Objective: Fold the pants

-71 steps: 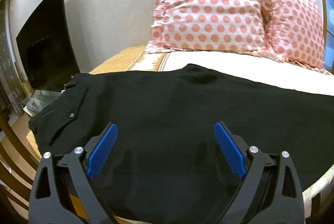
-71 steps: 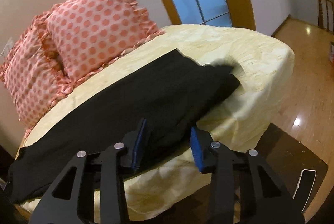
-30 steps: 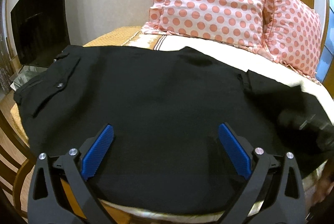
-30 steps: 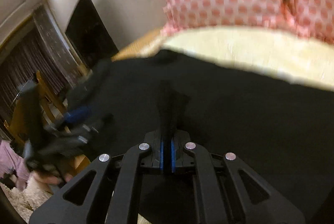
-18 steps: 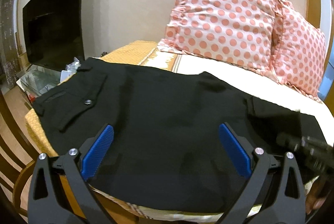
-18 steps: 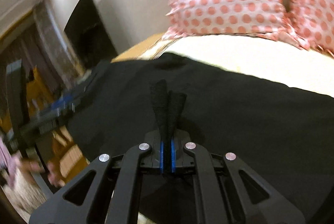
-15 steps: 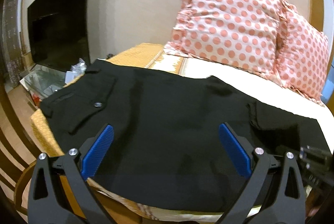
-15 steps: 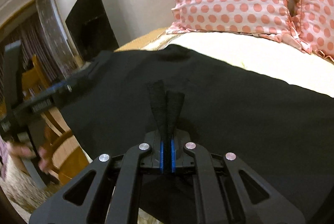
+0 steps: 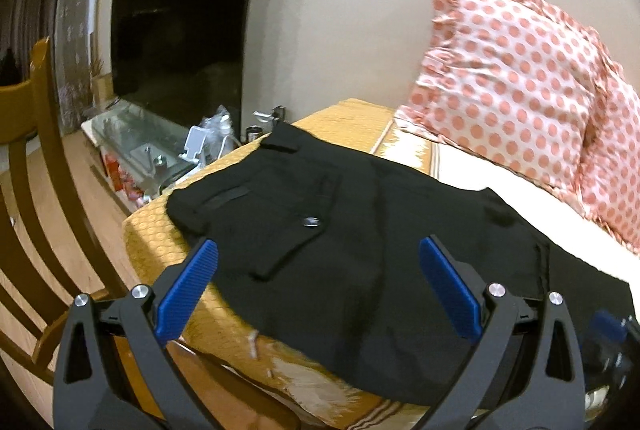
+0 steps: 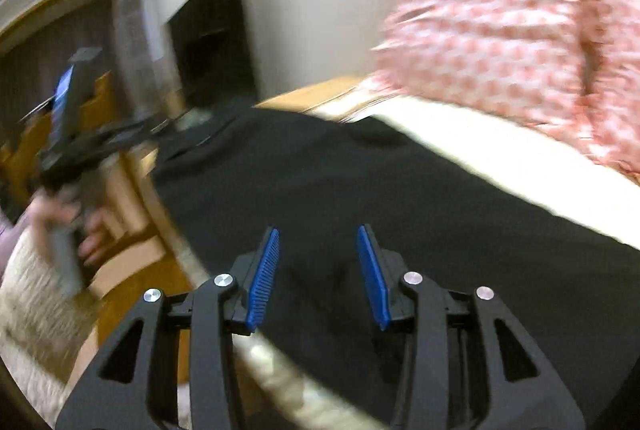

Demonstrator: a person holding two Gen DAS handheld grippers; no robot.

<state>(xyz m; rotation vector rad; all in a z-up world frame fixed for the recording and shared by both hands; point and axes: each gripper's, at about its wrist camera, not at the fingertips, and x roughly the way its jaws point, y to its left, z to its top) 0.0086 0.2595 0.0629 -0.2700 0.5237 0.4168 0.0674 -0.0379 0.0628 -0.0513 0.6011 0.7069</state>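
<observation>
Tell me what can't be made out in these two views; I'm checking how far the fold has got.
- Pants: right end cut off by the left wrist view's edge; fold state unclear.
- Right gripper: blurred at that view's corner.
- Left gripper: motion-smeared in the right wrist view.
- Pillows: pattern blurred there.

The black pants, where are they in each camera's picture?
Left wrist view: the black pants lie across the middle, on the bed, past the open left claw.
Right wrist view: they fill the middle and right, blurred.
Shared landmark: the dotted pillow behind the pants.
</observation>
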